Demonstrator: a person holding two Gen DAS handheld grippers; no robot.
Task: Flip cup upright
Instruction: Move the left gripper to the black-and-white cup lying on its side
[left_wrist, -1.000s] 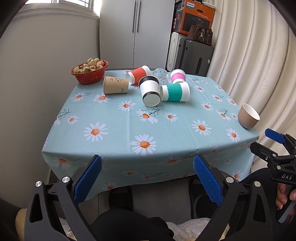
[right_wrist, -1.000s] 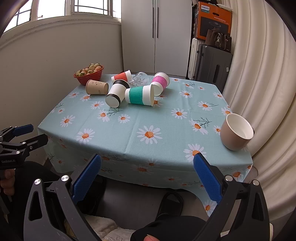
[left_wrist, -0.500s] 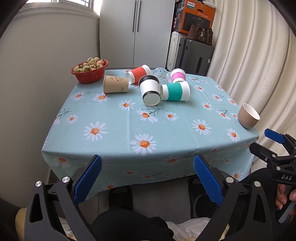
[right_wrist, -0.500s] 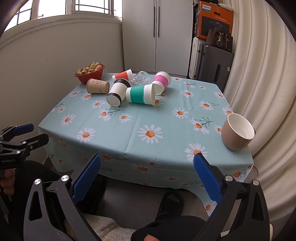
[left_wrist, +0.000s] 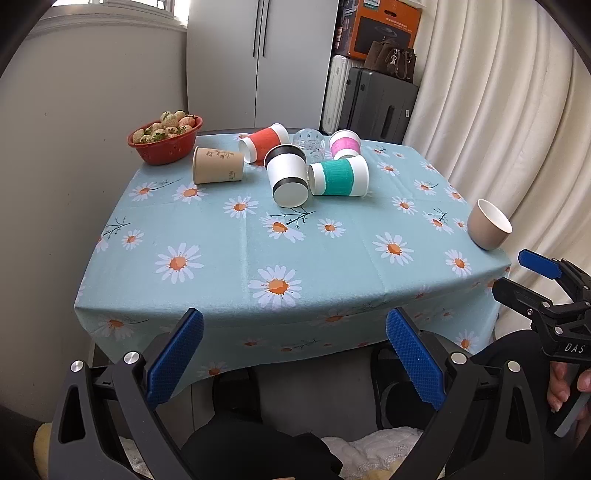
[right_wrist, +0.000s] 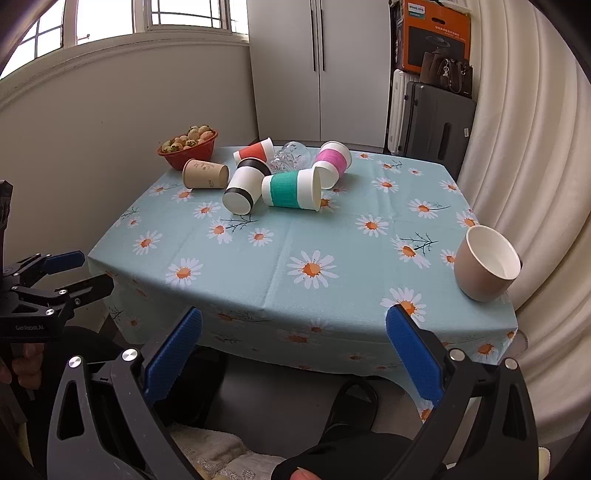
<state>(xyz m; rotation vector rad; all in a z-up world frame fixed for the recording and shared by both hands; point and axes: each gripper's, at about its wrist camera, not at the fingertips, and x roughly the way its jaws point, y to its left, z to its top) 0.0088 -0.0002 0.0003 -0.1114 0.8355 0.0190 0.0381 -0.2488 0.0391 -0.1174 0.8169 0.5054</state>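
Seemingly idle, the left gripper (left_wrist: 294, 354) hangs spread wide and holding nothing below the table (left_wrist: 221, 266) edge, facing tipped cups (left_wrist: 286, 175), while from the right view the right gripper (right_wrist: 293, 354), likewise spread and unladen, sits nearest the tilted beige cup (right_wrist: 480, 269) at the table's right corner.

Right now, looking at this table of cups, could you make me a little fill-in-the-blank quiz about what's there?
1. The cup with the teal sleeve lies on its ____.
2. The red bowl holds ____.
3. The beige cup sits near the table's ____ edge, apart from the others.
4. Both the left tool and the right tool have their jaws ____, holding nothing.

Missing words: side; strawberries; right; open
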